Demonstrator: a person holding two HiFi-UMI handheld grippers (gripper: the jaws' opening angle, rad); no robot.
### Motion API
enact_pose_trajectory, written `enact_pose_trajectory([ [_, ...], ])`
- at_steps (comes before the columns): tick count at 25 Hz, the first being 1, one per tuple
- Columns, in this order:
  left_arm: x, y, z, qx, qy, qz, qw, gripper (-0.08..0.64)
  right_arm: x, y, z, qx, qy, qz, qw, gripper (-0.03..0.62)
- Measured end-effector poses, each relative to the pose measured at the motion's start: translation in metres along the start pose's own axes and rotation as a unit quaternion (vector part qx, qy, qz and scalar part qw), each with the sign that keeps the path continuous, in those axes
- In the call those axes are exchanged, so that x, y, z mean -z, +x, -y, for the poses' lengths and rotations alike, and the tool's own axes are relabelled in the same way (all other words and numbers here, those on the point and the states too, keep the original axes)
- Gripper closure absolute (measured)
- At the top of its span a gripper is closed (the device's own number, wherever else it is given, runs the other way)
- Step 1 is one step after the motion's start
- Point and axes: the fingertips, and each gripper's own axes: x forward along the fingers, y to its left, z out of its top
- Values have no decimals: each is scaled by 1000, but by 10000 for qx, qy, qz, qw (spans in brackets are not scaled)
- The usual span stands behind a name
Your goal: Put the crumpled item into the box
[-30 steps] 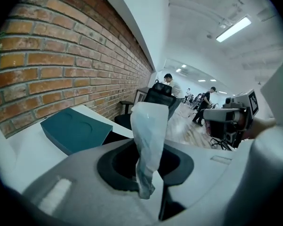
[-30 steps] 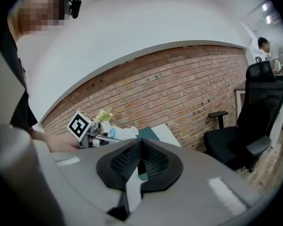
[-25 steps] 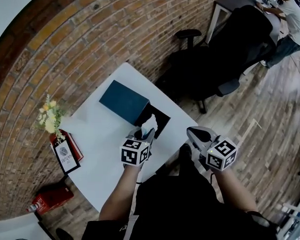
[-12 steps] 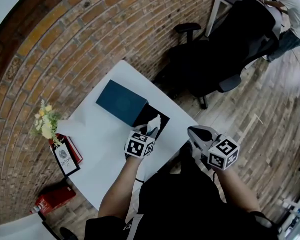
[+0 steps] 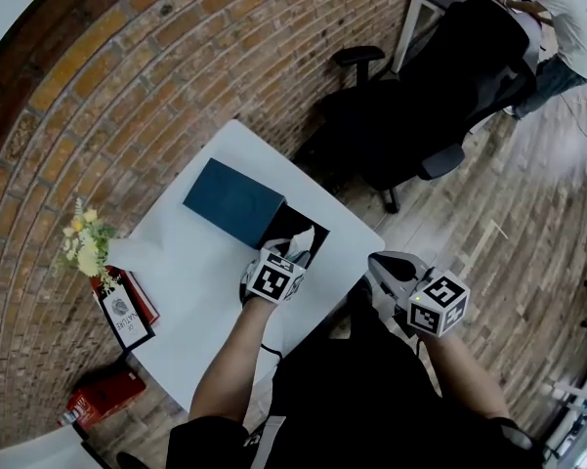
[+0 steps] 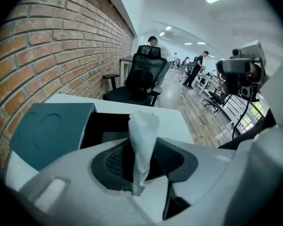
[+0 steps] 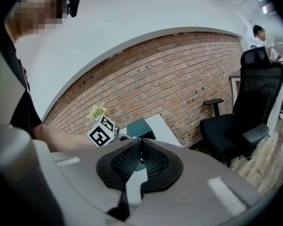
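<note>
A crumpled white paper [image 6: 142, 135] stands upright between the jaws of my left gripper [image 6: 143, 148]. Those jaws are opening, and a gap shows on each side of the paper. In the head view the left gripper [image 5: 291, 254] hovers at the near edge of the open black box [image 5: 291, 225], with the paper [image 5: 304, 236] over its inside. The box's teal lid [image 5: 232, 201] lies beside it, to the left. My right gripper [image 5: 386, 262] hangs off the table's right side, shut and empty, its tips touching [image 7: 141, 142].
The box sits on a white table [image 5: 195, 272] against a brick wall. Flowers [image 5: 83, 242] and a framed card [image 5: 122, 313] stand at the table's left end. A black office chair [image 5: 440, 86] is beyond the table, and a person [image 5: 557, 18] works at a far desk.
My left gripper has moved forward with the paper, from the table's near side to over the box. The right gripper has barely moved.
</note>
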Motion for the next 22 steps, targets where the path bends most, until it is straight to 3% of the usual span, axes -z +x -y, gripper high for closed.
enact_pose_trajectory([
  [3,-4,-4,-12,-347,230,70,9991,347,2,-2,-5,2,4,-11,10000,592],
  [9,-12,-21,-30,-858,320,214,9956,333,4,0,-9,-91,-6,-82,9999,591],
  [14,-23,-26,-34,-888,298,398,9948,322,-2,7,-11,-257,-73,-104,9996,591],
  [17,-28,-17,-29,-809,382,279,9956,322,-8,10,-10,-370,-131,-113,9992,592],
  [22,-39,-13,-35,-1098,459,185,9927,321,-21,9,0,-567,-222,-103,9981,591],
])
